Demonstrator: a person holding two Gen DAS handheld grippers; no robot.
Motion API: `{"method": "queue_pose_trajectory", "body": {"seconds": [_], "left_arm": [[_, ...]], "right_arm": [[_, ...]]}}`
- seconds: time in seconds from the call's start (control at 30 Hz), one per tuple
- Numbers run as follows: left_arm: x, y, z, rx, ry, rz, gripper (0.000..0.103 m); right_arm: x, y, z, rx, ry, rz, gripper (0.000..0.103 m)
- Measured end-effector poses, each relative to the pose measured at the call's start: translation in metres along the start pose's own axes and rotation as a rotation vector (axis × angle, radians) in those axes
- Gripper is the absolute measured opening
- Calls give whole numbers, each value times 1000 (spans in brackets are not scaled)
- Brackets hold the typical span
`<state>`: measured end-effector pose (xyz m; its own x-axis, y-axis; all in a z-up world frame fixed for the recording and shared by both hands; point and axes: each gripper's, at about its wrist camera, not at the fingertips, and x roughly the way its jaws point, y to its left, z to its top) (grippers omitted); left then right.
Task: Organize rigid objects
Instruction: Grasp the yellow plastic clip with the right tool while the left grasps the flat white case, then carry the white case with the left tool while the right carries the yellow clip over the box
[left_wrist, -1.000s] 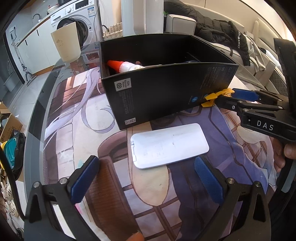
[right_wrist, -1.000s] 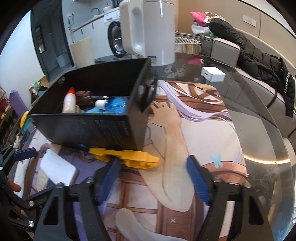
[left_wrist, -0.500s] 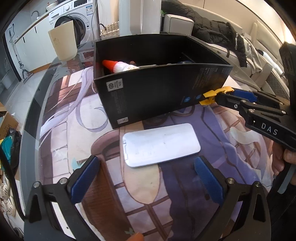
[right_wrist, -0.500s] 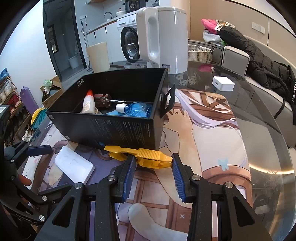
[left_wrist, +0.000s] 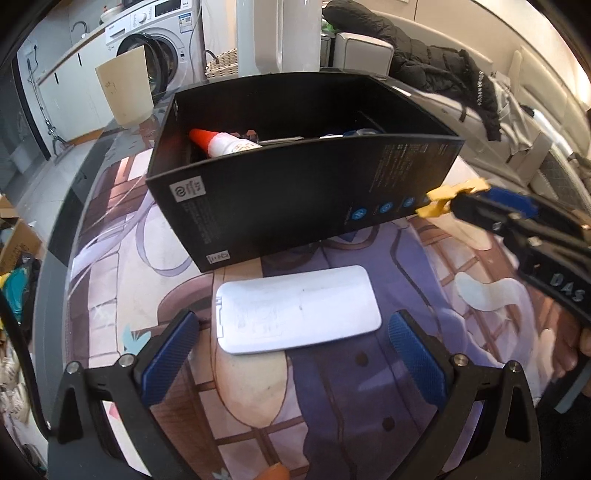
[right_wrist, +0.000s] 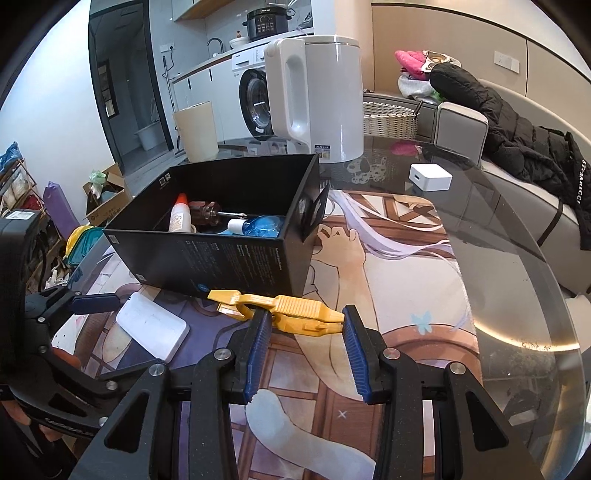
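1. The yellow plastic clip (right_wrist: 275, 308) sits crosswise between the blue pads (right_wrist: 258, 350) of the right gripper (right_wrist: 304, 354), just in front of the black box (right_wrist: 229, 254). The pads flank its ribbed handle end. Whether they press it or it lies on the mat cannot be told. In the left wrist view only the clip's tip (left_wrist: 448, 197) shows; the gripper covers the rest.
2. The left gripper (left_wrist: 291, 354) has its fingers wide apart, holding nothing, with the white flat case (left_wrist: 297, 308) lying between and ahead of them, just in front of the box (left_wrist: 295, 195).
3. Inside the box lie a glue bottle with an orange cap (right_wrist: 179, 218), a brown-handled screwdriver (right_wrist: 210, 216) and a blue bottle (right_wrist: 260, 226). The near wall cuts off their lower parts, and the box floor is dark.
4. In front of the box and to its right, the printed mat (right_wrist: 388, 280) lies bare out to the glass table edge (right_wrist: 517, 295).
5. Behind the box stand a white kettle (right_wrist: 317, 96) and a cream cup (right_wrist: 197, 131). A small white cube (right_wrist: 430, 177) sits well to the right.
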<state>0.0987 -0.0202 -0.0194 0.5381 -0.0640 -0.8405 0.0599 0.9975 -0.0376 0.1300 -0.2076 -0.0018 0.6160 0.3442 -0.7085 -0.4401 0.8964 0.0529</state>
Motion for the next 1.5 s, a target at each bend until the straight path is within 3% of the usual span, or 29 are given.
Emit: {"method": "queue_pose_trajectory", "body": {"seconds": [0.63,0.7,0.8,1.1,1.5], "left_arm": [[0,2,-3,-32,-61,28,103],[-1,2,-2,-34,-63,28,101],[-6,0,-5,-32,-87,29,88],[-11,1,-6,-49,-112,28,88],[-53,5,-8,-71,-262,6,88]], "right_arm": [[-9,4,3,-16,-49,17,40],[-10,4,3,-16,-53,17,40],[-13,5,2,-20,-63,19,40],[-24,6,2,-24,-101,29,40],[-50,10,-2,-35,-186,59,40]]}}
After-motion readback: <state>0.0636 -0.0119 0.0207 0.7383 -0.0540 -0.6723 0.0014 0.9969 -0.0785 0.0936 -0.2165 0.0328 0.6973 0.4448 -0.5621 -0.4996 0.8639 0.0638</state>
